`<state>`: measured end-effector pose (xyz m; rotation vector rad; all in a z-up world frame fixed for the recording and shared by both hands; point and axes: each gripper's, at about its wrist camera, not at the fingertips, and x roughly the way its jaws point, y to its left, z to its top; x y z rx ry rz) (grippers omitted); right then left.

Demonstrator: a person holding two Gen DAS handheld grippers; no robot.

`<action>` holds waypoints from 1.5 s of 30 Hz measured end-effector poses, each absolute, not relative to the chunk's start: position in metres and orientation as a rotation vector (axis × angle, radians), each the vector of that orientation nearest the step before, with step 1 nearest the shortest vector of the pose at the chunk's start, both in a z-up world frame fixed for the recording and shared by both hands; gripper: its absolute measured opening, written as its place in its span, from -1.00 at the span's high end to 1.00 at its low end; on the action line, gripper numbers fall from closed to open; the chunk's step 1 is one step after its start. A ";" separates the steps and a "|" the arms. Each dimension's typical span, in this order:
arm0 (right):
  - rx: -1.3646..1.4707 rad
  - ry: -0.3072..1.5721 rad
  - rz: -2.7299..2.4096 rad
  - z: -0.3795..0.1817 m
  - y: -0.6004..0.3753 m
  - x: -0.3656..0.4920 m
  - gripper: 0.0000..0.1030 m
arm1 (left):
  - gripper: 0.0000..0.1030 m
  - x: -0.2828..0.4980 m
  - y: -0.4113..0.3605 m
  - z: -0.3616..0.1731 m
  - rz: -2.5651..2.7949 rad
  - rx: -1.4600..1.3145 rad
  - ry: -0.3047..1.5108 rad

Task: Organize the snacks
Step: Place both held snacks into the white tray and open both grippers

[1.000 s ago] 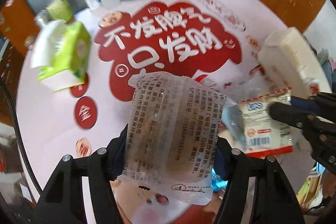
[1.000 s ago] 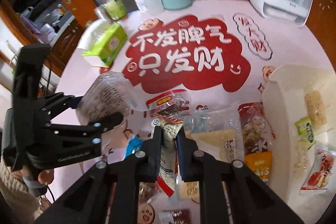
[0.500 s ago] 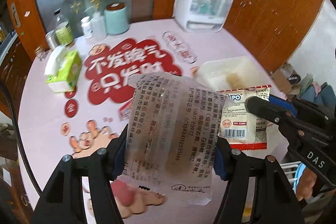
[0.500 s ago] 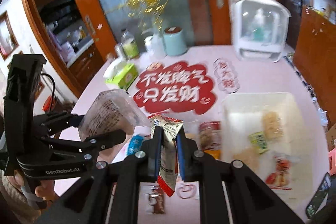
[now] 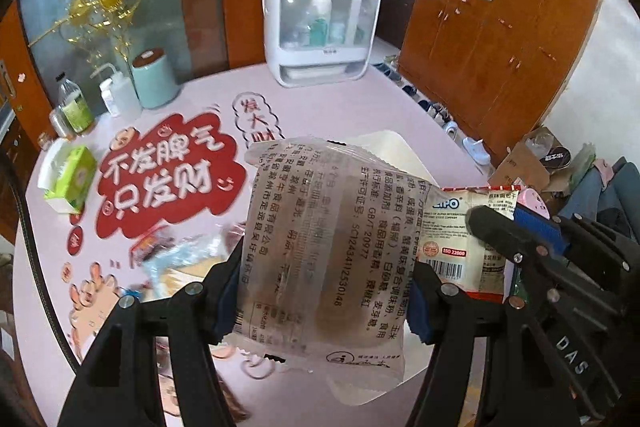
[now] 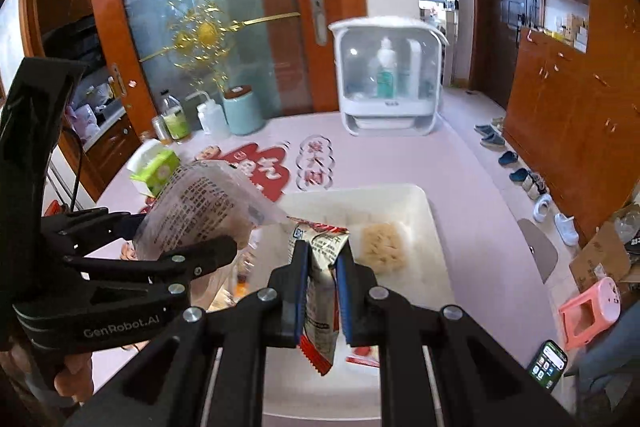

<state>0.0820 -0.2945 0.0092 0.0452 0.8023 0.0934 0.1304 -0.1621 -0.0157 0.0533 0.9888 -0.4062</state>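
My left gripper [image 5: 324,279] is shut on a clear-wrapped round pastry packet [image 5: 320,227] printed with black text and holds it upright in the air. From the right wrist view, this gripper [image 6: 180,235] and its packet [image 6: 200,203] hang just left of a white tray [image 6: 420,211]. My right gripper [image 6: 322,259] is shut on a small white and red snack packet [image 6: 320,291] above the tray's near part. The left wrist view shows that gripper [image 5: 496,239] and small packet [image 5: 452,227] at the right. A pale snack [image 6: 382,247] and a red packet [image 6: 362,355] lie in the tray.
Loose snacks [image 5: 176,259] lie on the pink table left of the tray. A green tissue box [image 5: 70,179], bottles, a teal canister [image 6: 242,109] and a white cabinet [image 6: 386,79] stand at the back. On the floor to the right are a pink stool [image 6: 592,311] and shoes.
Both grippers rose and moved right, away from the snack pile and towards the white tray, each keeping its packet. The table now looks farther below.
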 end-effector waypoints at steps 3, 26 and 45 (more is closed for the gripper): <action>0.048 0.824 0.092 -0.005 -0.313 0.086 0.73 | -0.26 0.133 -0.182 -0.029 -0.379 0.060 1.025; 0.061 0.923 0.087 -0.059 -0.349 0.097 0.05 | -0.93 0.142 -0.190 -0.073 -0.244 0.035 1.140; 0.041 0.895 0.103 -0.027 -0.295 0.081 0.04 | -0.97 0.089 -0.079 -0.019 -0.112 -0.046 1.041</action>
